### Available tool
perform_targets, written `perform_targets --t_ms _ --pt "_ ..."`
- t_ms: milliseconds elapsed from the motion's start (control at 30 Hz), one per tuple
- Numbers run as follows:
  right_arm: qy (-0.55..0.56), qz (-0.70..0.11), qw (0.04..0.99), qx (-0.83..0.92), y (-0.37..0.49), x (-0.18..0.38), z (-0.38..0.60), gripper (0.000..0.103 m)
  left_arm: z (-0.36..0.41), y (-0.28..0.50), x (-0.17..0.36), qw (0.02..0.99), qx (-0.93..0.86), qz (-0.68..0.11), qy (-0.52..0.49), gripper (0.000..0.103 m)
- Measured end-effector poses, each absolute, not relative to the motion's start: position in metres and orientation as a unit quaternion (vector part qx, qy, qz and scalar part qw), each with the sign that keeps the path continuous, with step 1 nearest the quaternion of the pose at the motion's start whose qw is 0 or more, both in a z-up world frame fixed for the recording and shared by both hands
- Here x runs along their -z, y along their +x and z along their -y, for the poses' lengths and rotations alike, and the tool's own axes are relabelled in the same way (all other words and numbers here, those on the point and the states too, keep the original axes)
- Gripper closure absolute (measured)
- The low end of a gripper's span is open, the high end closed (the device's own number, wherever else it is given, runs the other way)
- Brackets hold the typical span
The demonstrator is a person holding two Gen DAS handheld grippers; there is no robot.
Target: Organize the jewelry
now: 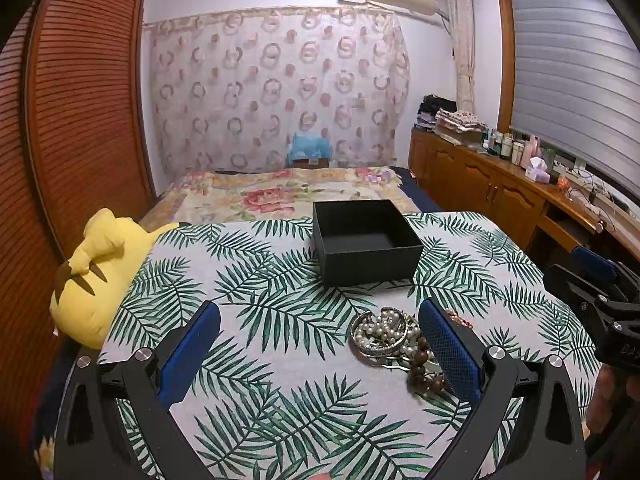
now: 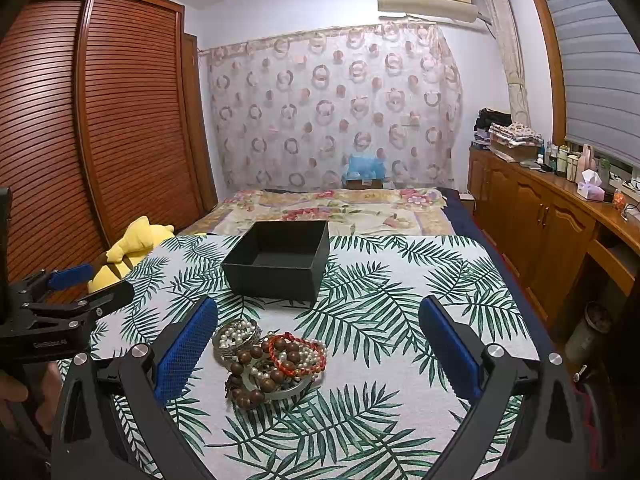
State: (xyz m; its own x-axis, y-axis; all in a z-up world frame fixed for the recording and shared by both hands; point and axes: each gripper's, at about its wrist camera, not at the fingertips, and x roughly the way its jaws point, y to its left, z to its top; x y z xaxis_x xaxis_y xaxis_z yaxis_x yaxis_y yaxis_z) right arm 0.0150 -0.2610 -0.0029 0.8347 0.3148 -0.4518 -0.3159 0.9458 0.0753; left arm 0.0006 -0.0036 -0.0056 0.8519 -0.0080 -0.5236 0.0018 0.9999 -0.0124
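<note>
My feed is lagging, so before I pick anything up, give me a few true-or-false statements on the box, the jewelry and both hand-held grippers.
1. The black box is empty. True.
2. The jewelry pile lies inside the box. False: it lies on the leaf-print cloth, nearer the cameras than the box.
3. The left hand-held gripper is shut on a bracelet. False: its jaws are wide open, holding nothing.
4. The right hand-held gripper is open. True.
5. The red woven bracelet lies on top of the pile. True.

matt black box (image 2: 280, 264), leaf-print cloth (image 2: 400, 320)
</note>
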Motion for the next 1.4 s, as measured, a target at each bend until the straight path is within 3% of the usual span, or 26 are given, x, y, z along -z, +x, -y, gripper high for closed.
perform_targets --t_ms 433,800,1400 --pt "-0.014 -0.245 0.95 -0.193 0.019 0.009 0.259 0.002 0.001 0.017 0.03 0.949 0.018 -0.316 0.004 0.007" --pt "-0.044 -0.32 0.913 -0.25 0.043 0.05 0.259 0.045 -0.004 0.033 0.062 0.929 0.059 -0.365 0.001 0.007" --pt "-0.103 -0.396 0.851 -0.329 0.085 0.077 0.209 0.089 -0.007 0.07 0.091 0.901 0.104 -0.422 0.004 0.007"
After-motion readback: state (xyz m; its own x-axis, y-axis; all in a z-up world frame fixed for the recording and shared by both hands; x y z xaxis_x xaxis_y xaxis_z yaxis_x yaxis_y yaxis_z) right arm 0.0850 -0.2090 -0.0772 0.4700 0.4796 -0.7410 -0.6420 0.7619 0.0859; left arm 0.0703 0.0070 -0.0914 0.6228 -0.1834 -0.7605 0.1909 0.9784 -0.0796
